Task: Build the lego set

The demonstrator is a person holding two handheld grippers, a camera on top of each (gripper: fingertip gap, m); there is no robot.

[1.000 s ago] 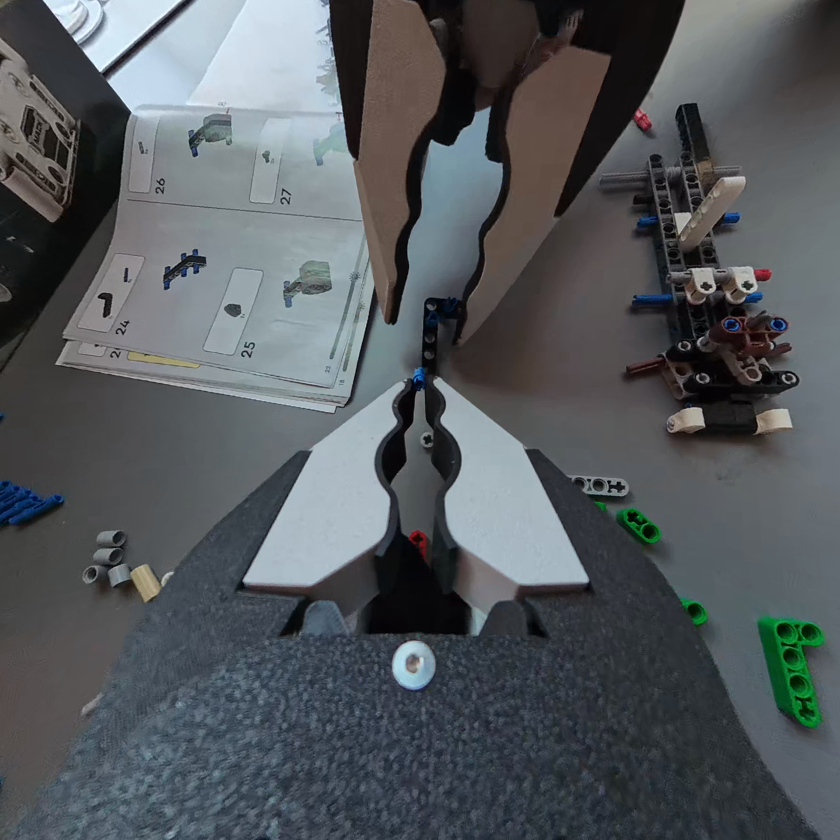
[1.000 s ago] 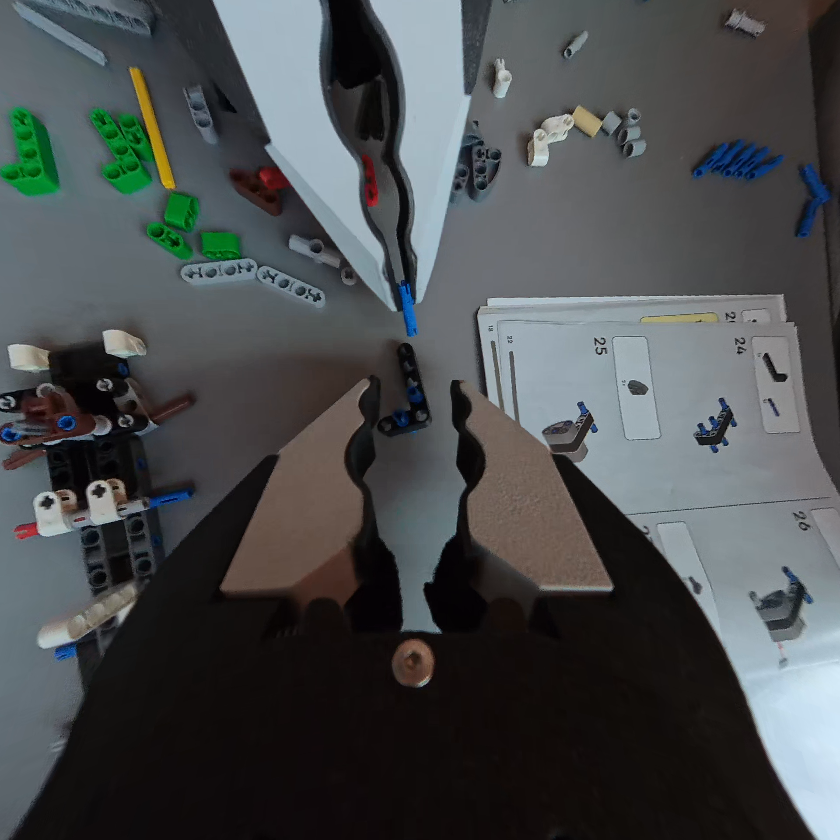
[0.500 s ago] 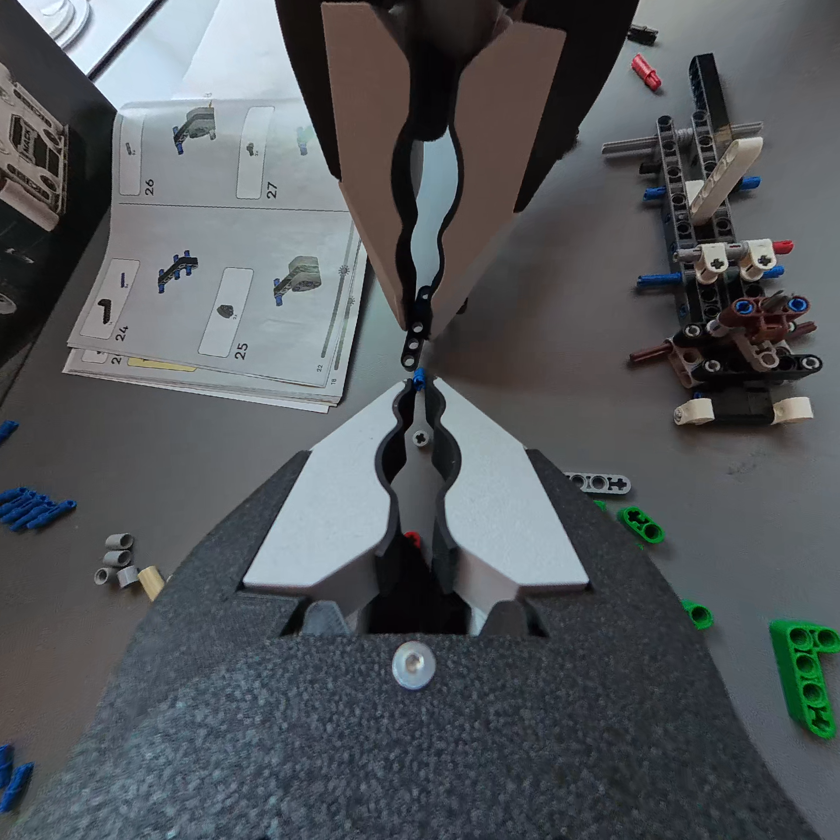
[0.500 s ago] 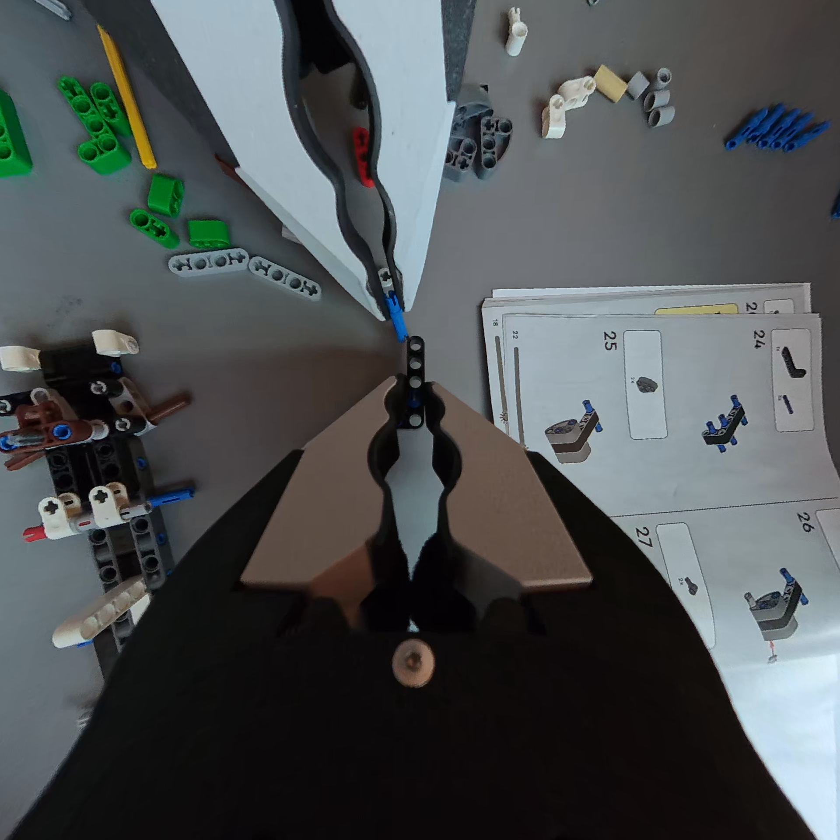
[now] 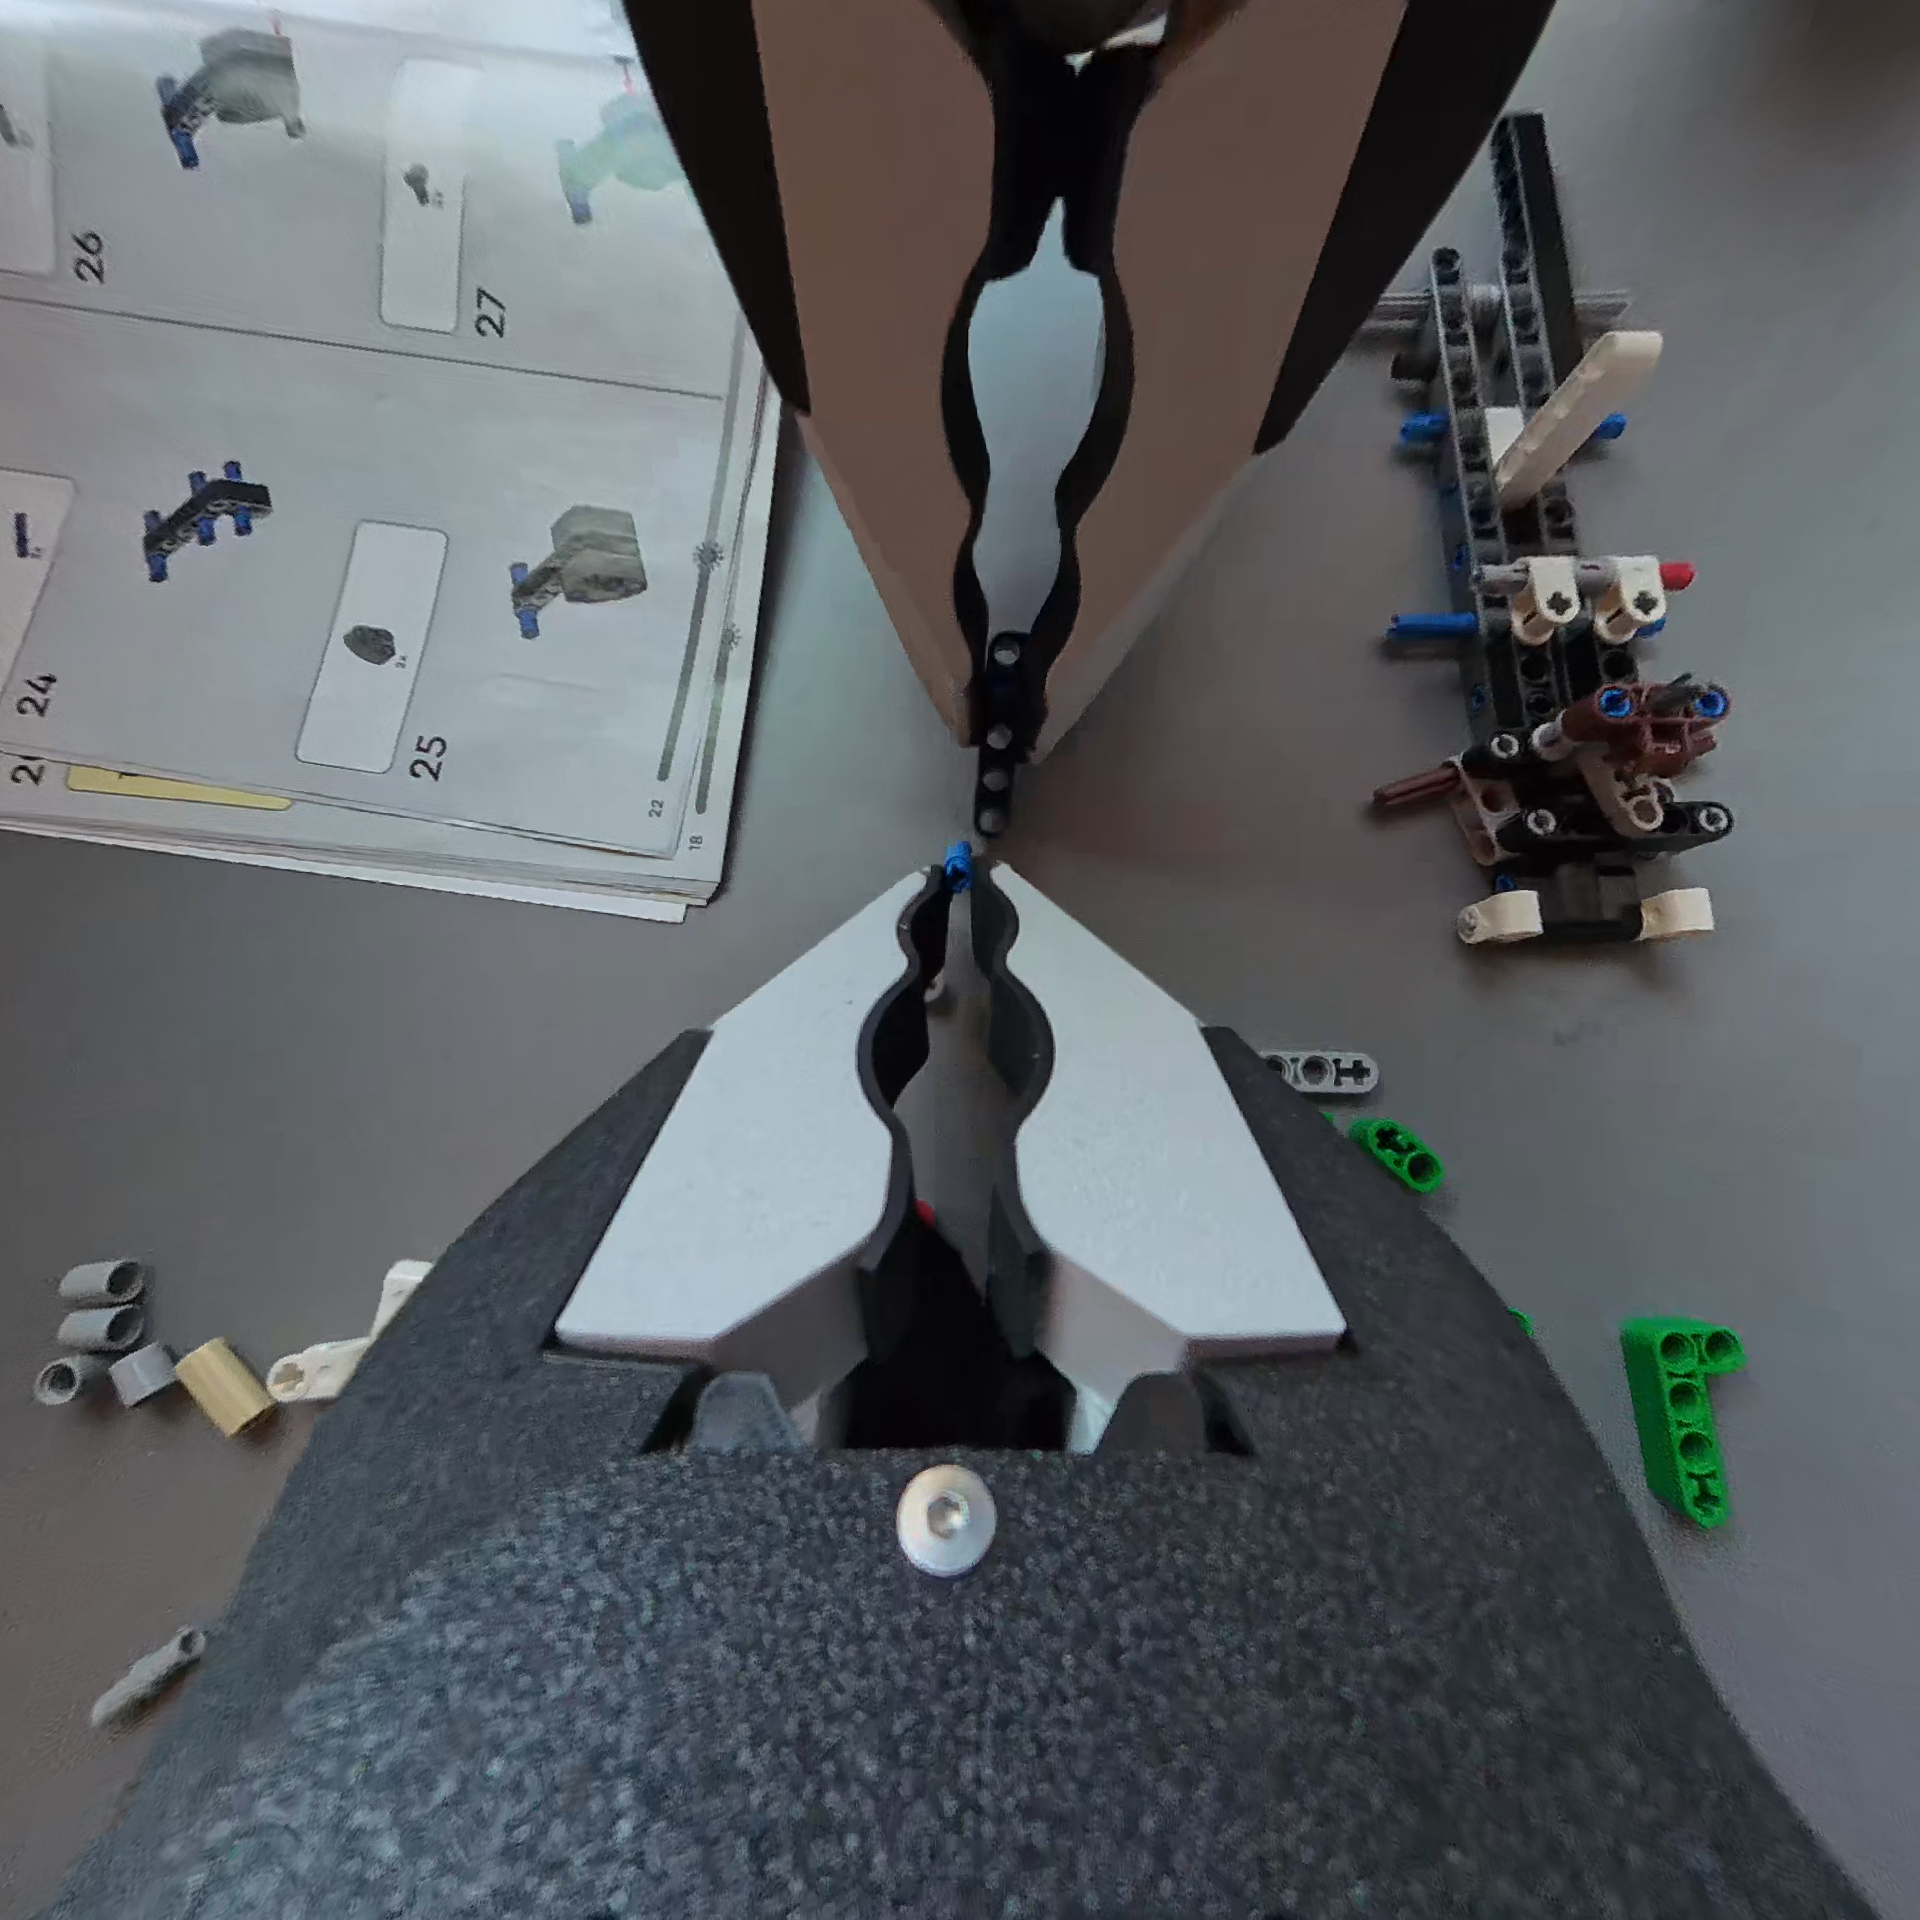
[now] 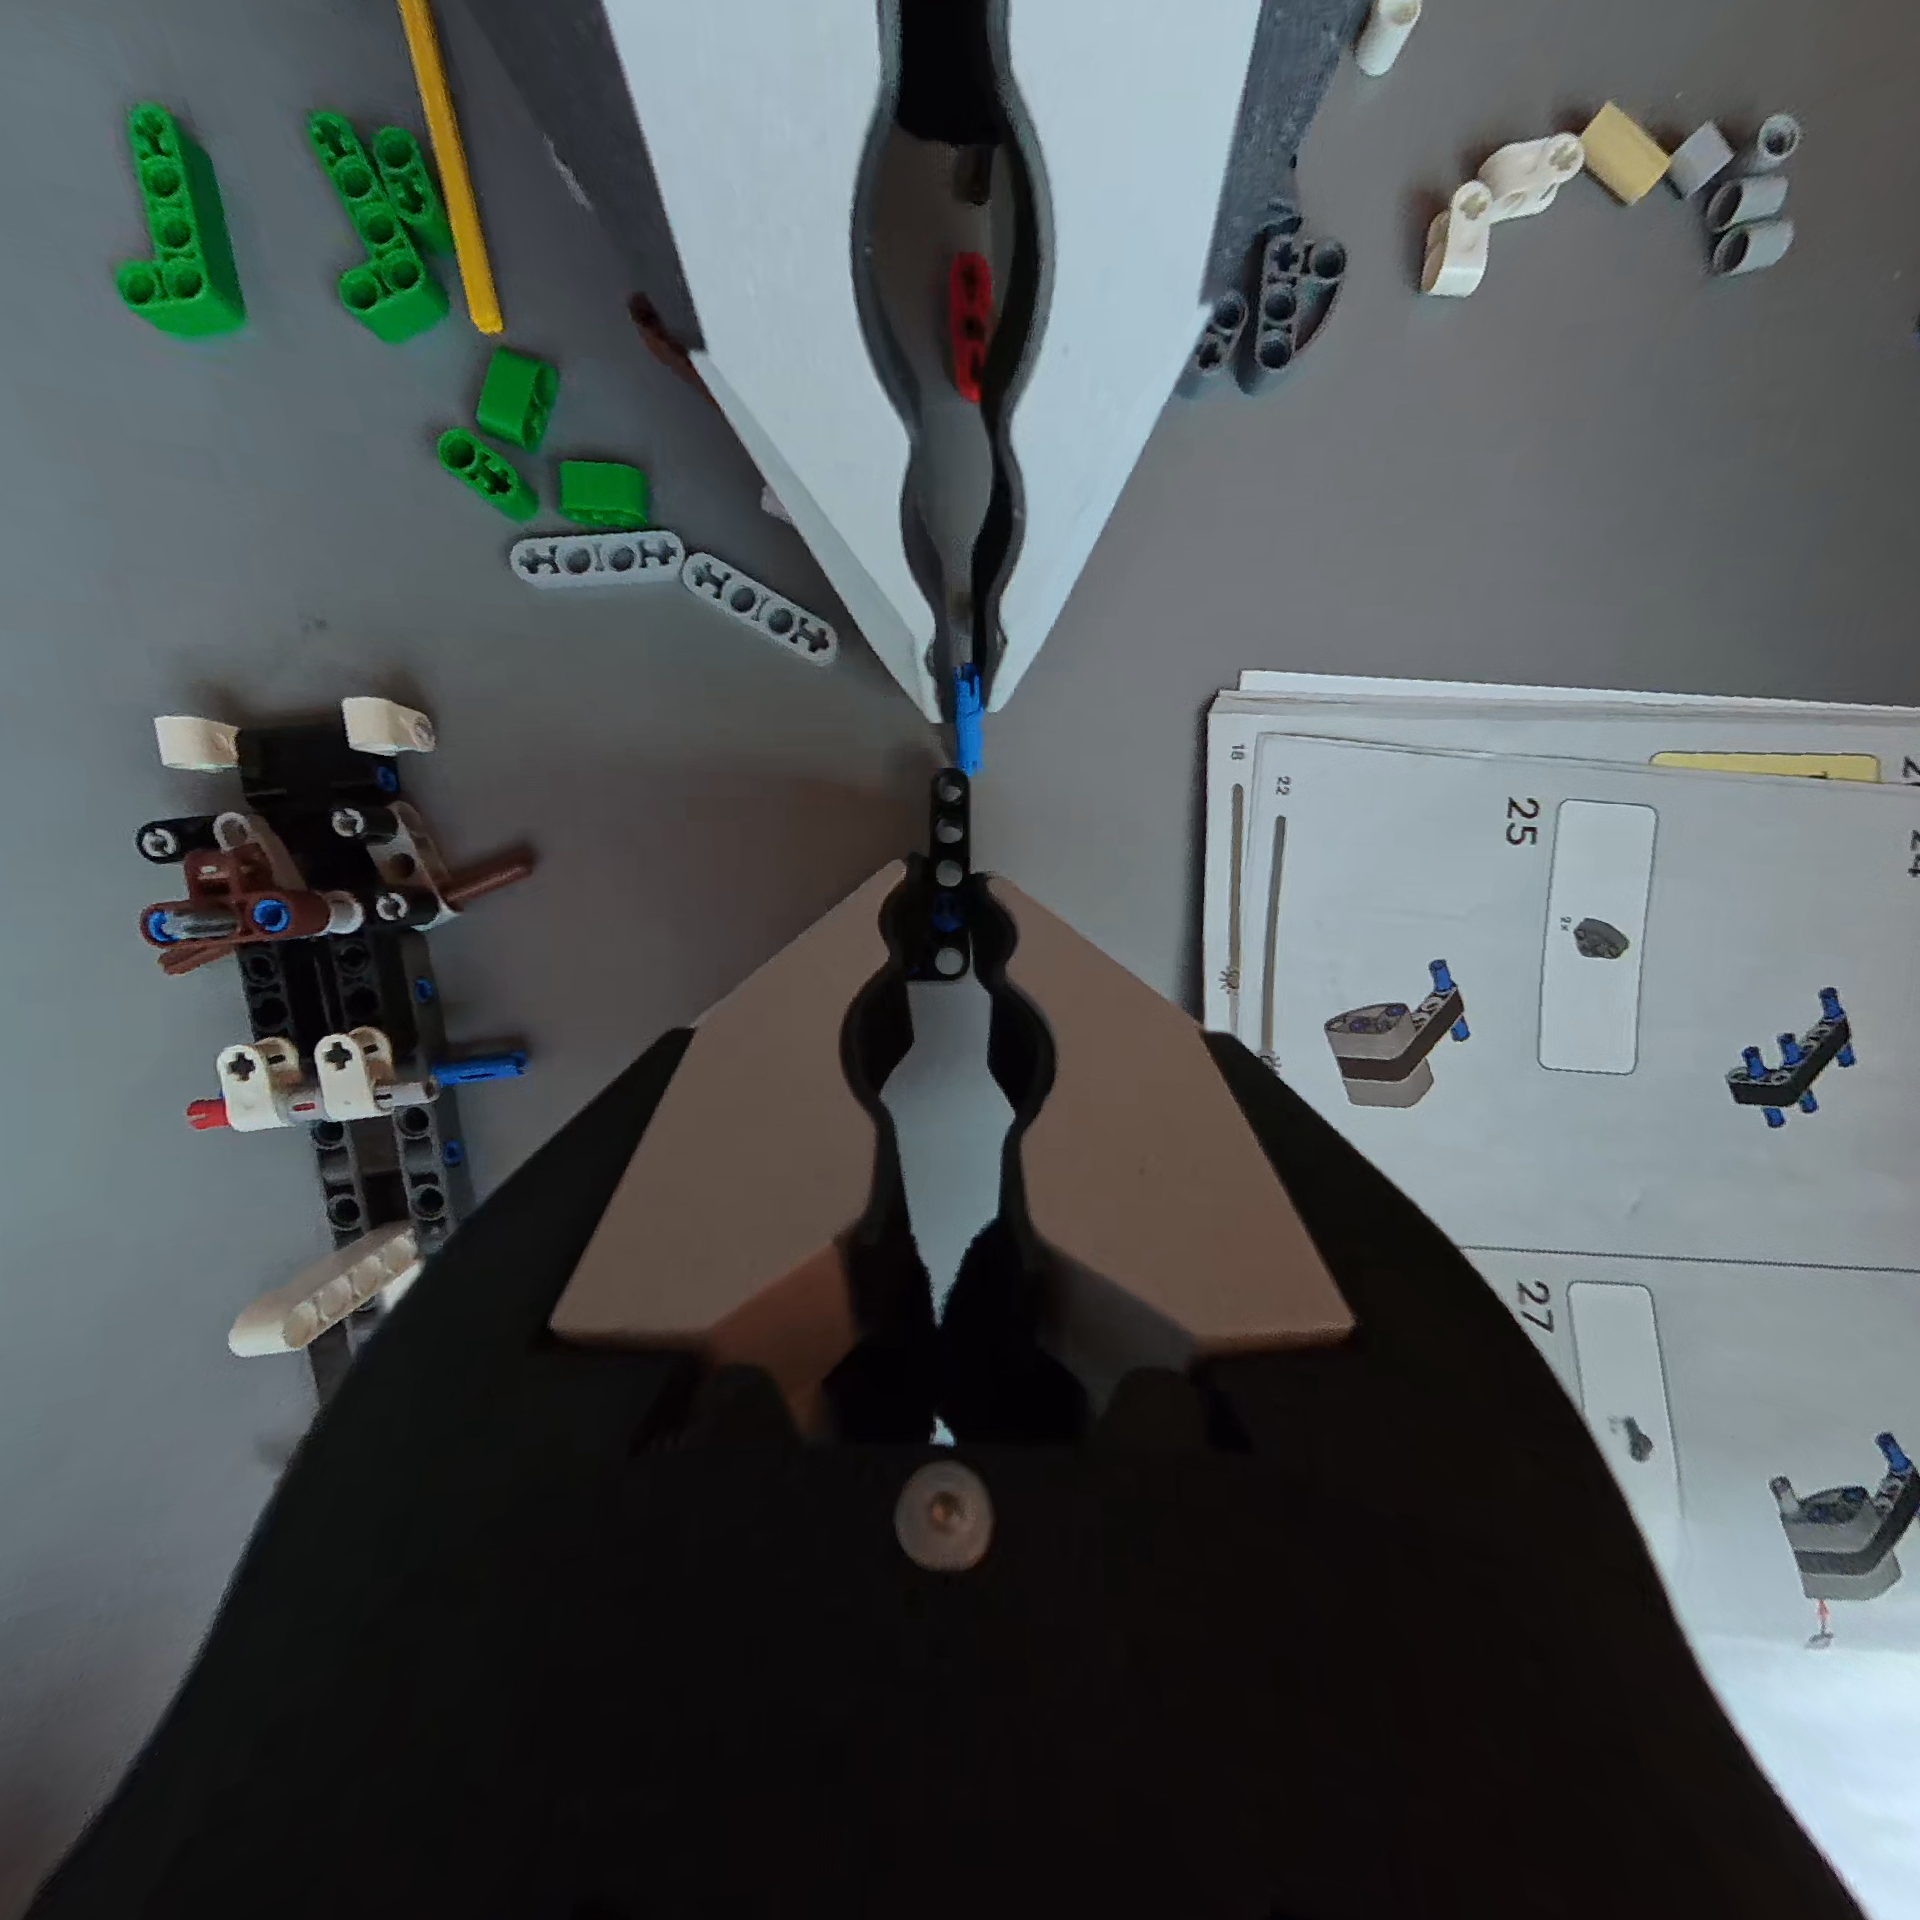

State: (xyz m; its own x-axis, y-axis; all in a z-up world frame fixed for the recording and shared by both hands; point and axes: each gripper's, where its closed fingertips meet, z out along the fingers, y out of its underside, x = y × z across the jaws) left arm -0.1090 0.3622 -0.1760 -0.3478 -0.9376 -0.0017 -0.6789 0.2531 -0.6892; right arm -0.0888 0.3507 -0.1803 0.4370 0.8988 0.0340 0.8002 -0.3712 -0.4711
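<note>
In the left wrist view, my left gripper (image 5: 961, 883) was clamped on a blue pin (image 5: 958, 864), its tip just short of the black beam (image 5: 1000, 774). In the right wrist view, my right gripper (image 6: 943, 904) pinched that beam (image 6: 948, 883) above the grey table (image 6: 675, 779), beside the booklet (image 6: 1558, 987).

Soft, even daylight with faint shadows on the matte grey tabletop (image 5: 312, 1039). Wide-angle distortion bends the edges; the open white instruction booklet (image 6: 1818, 1714) glares pale and slightly blurred.
</note>
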